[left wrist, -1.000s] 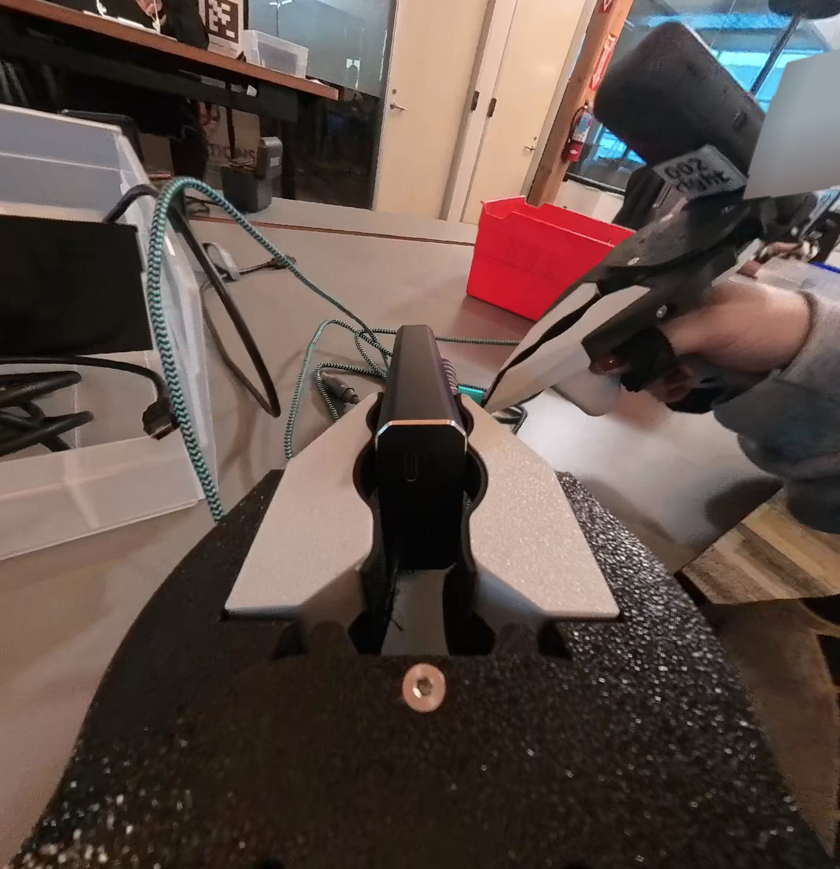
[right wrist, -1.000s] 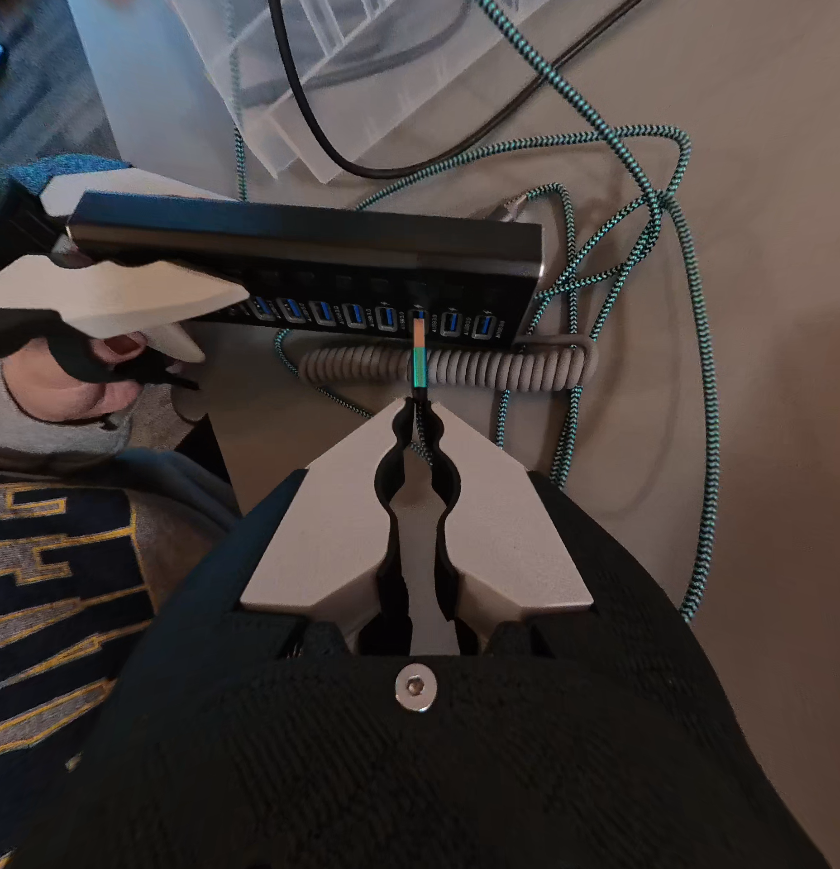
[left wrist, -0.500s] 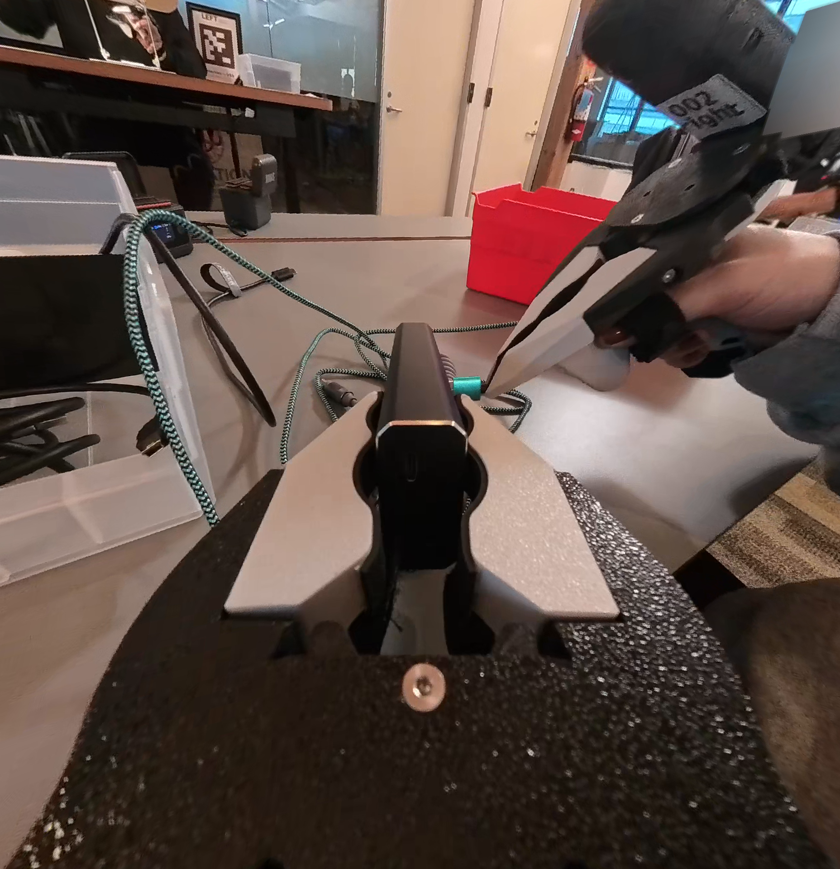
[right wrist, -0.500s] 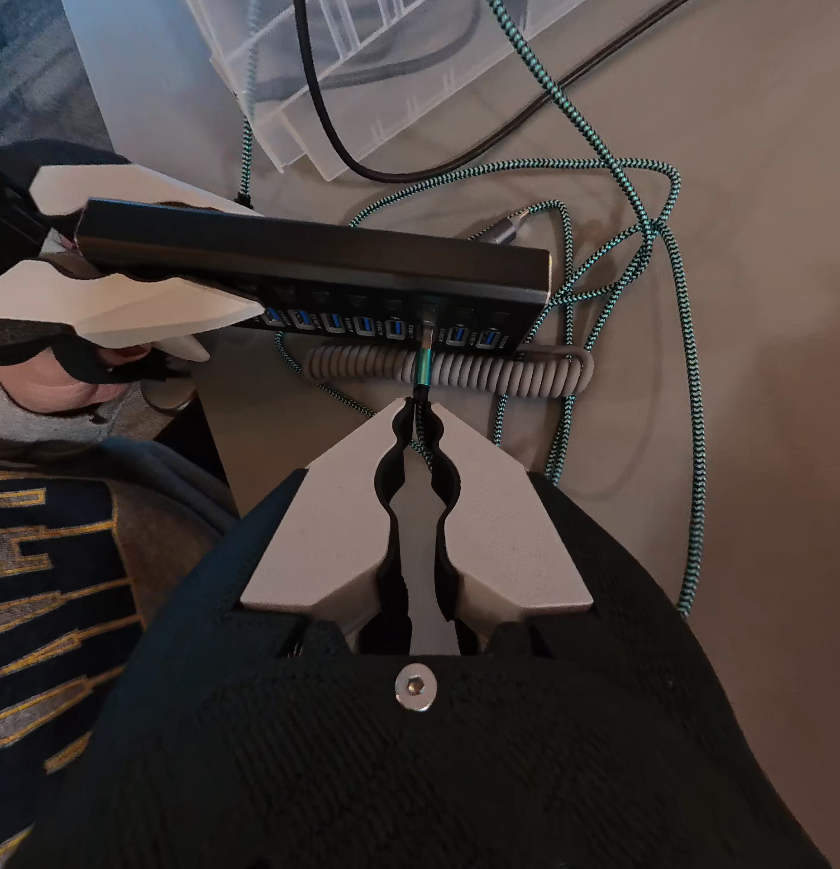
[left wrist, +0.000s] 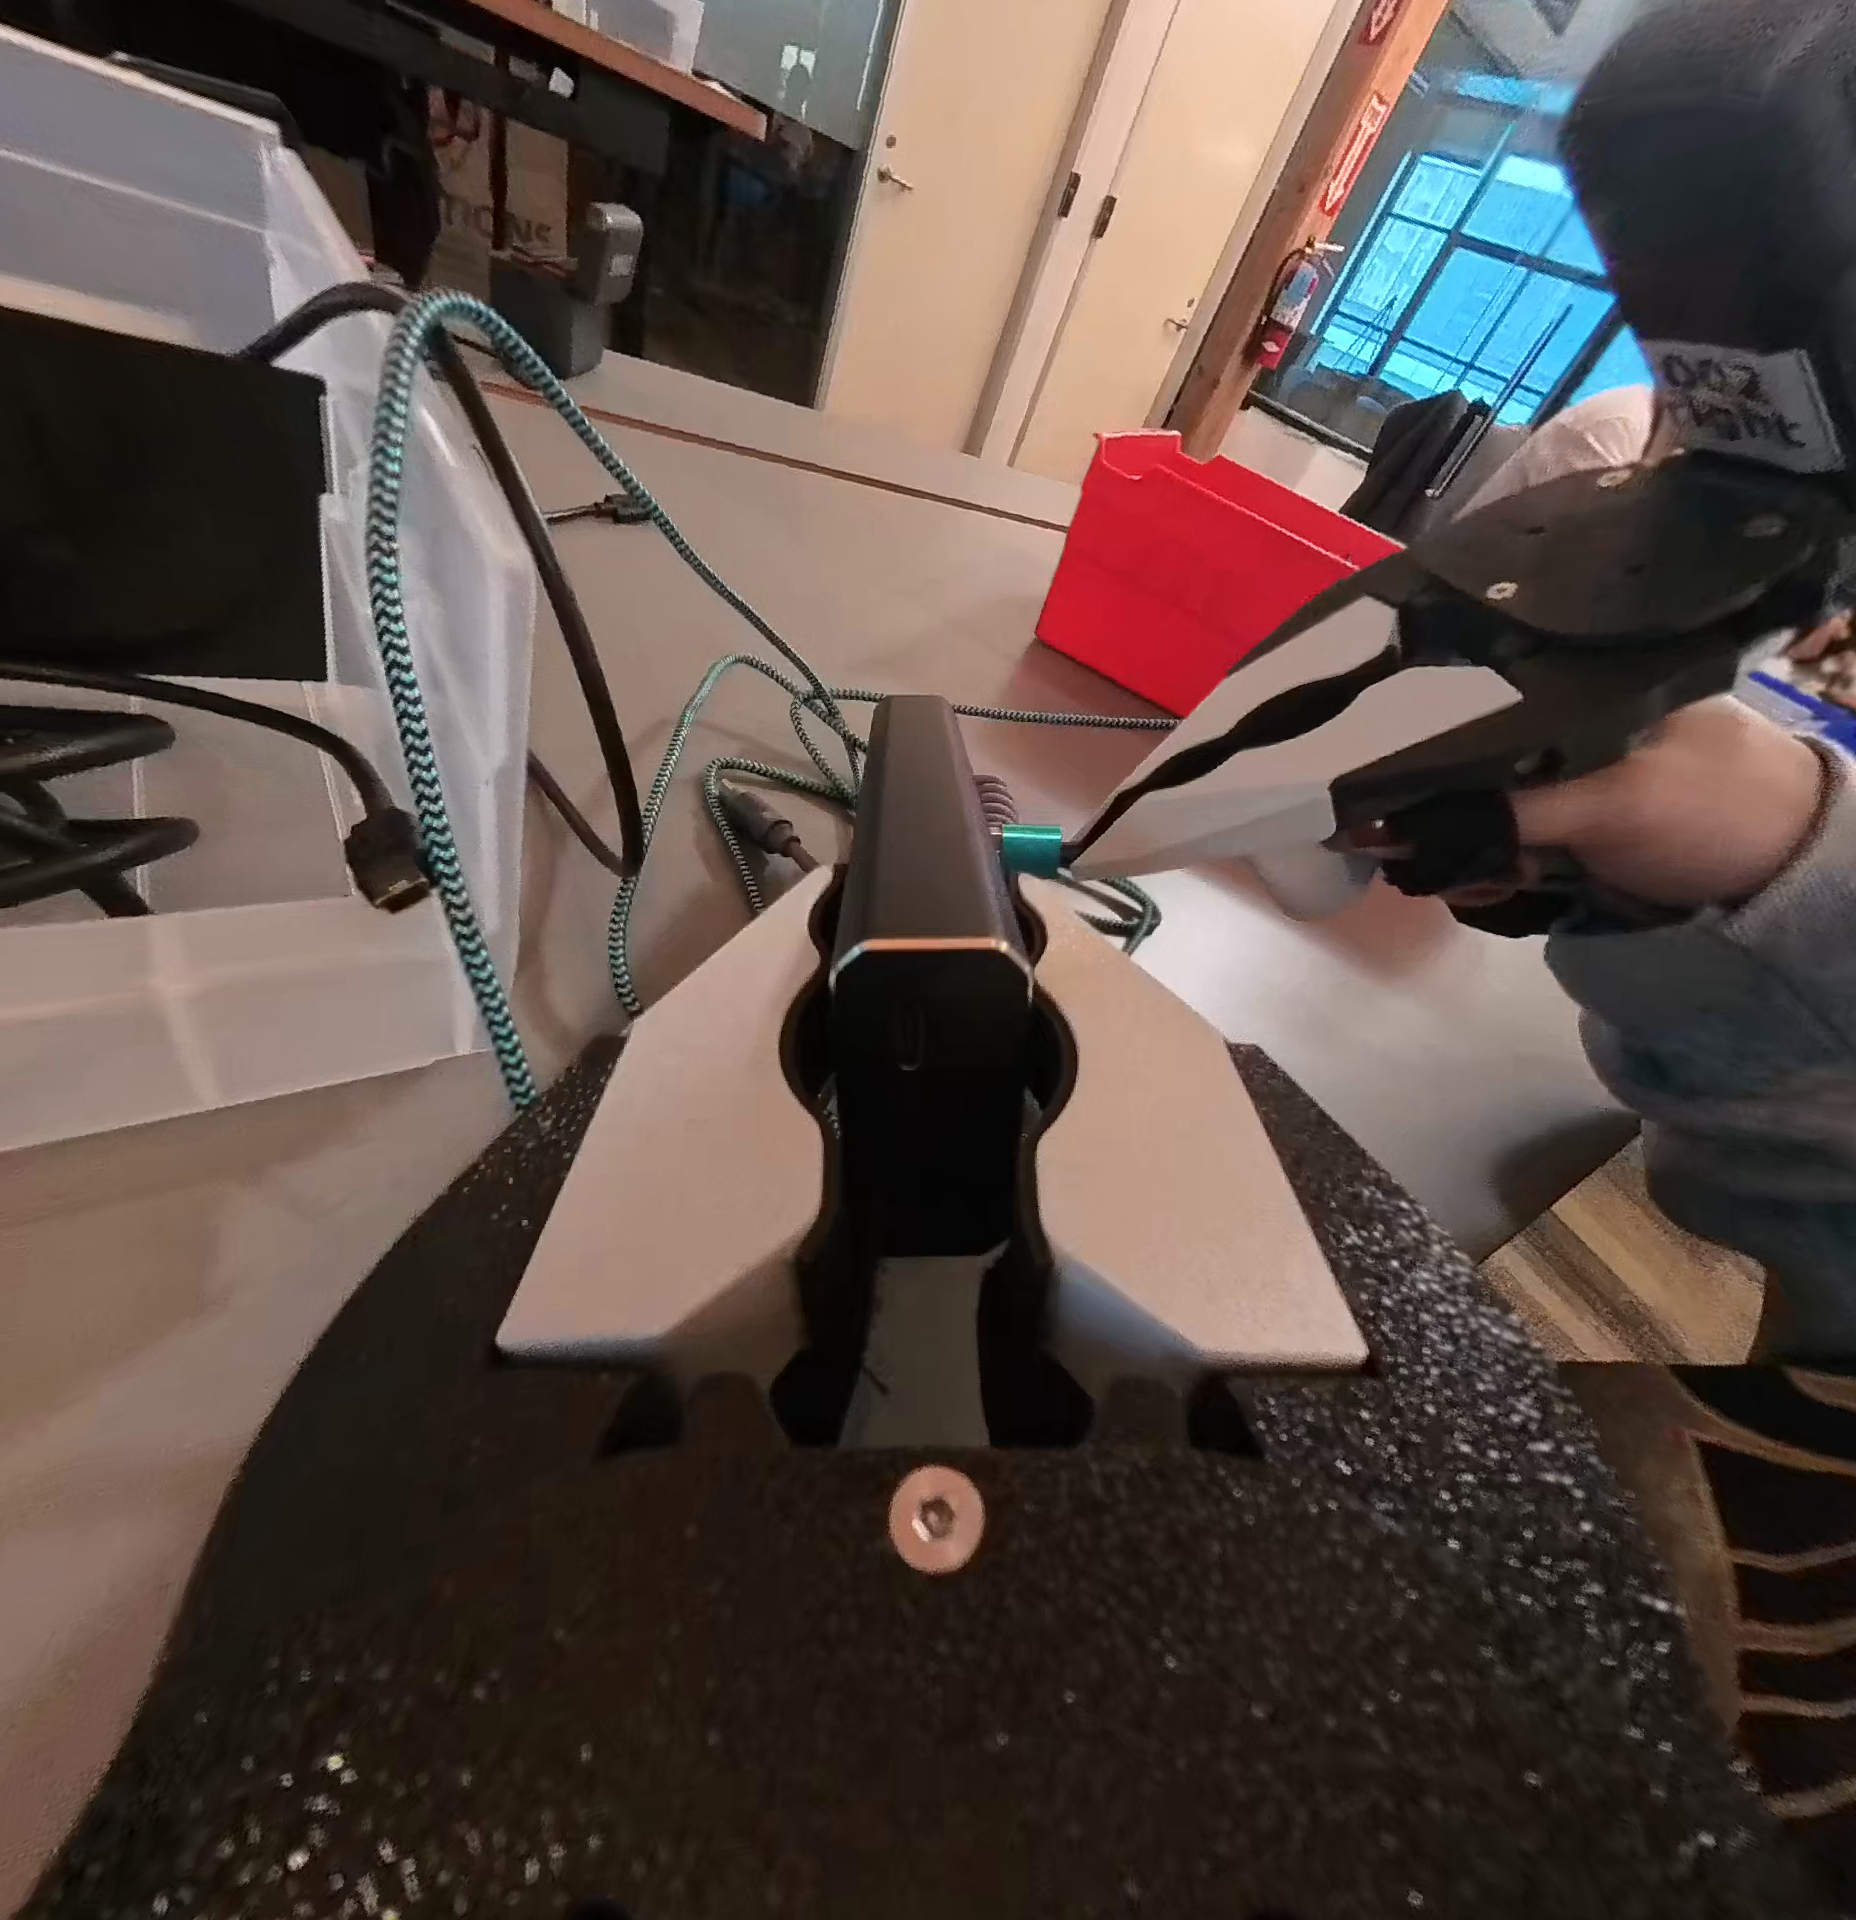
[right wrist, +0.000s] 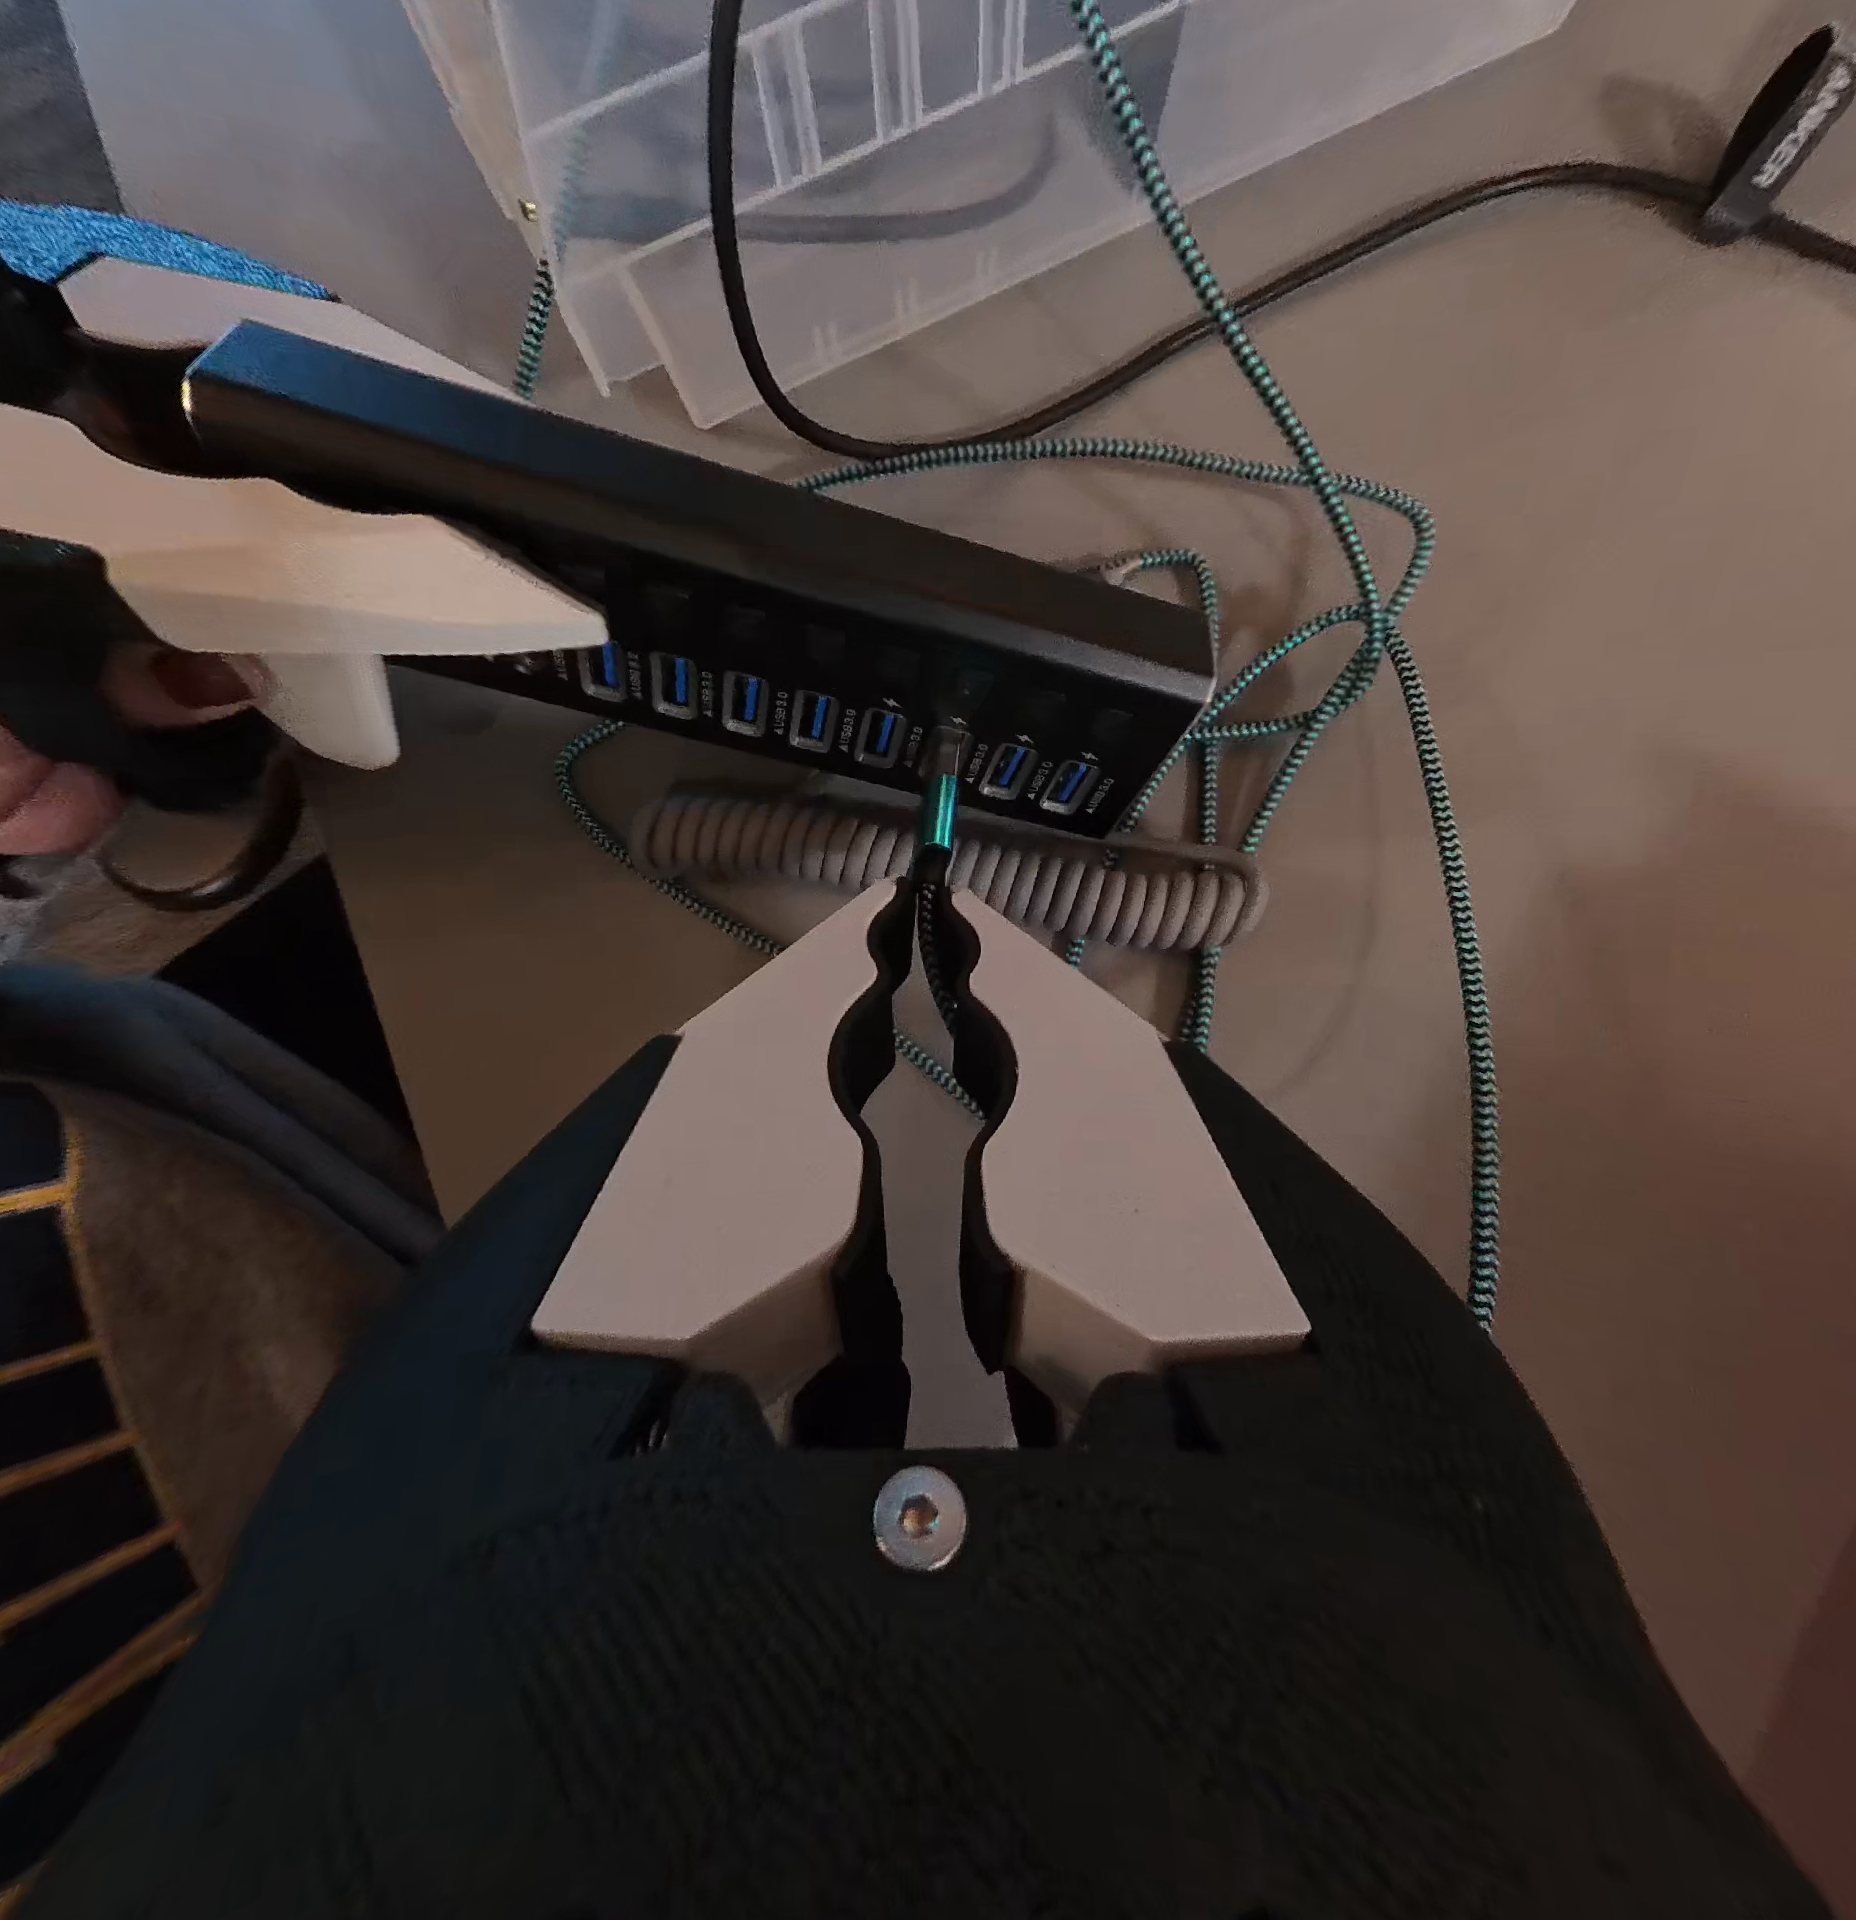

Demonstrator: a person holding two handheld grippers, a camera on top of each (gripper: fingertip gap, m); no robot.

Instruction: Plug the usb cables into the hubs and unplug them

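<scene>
My left gripper point(left wrist: 924, 909) is shut on one end of a long black USB hub point(left wrist: 919, 821) and holds it above the table. In the right wrist view the hub point(right wrist: 799, 561) runs slantwise with its row of blue ports facing me, held by the left gripper point(right wrist: 529, 520). My right gripper point(right wrist: 924, 896) is shut on the teal braided USB cable just behind its teal plug point(right wrist: 943, 816). The plug sits in the third port from the hub's free end. In the left wrist view the right gripper point(left wrist: 1085, 854) points at the plug point(left wrist: 1030, 847) on the hub's right side.
A clear plastic bin point(left wrist: 228, 997) with black cables stands at the left; it also shows in the right wrist view point(right wrist: 903, 156). A red bin point(left wrist: 1194, 582) stands farther back. A grey coiled cable point(right wrist: 1090, 894), teal cable loops point(right wrist: 1407, 623) and a black cable point(right wrist: 1423, 260) lie under the hub. My hands' fingertips stand some 8 cm from each other.
The plug's metal tip stood in front of the port; it has gone into the port. The hub's free end has tilted down in the right wrist view and both grippers have shifted slightly.
</scene>
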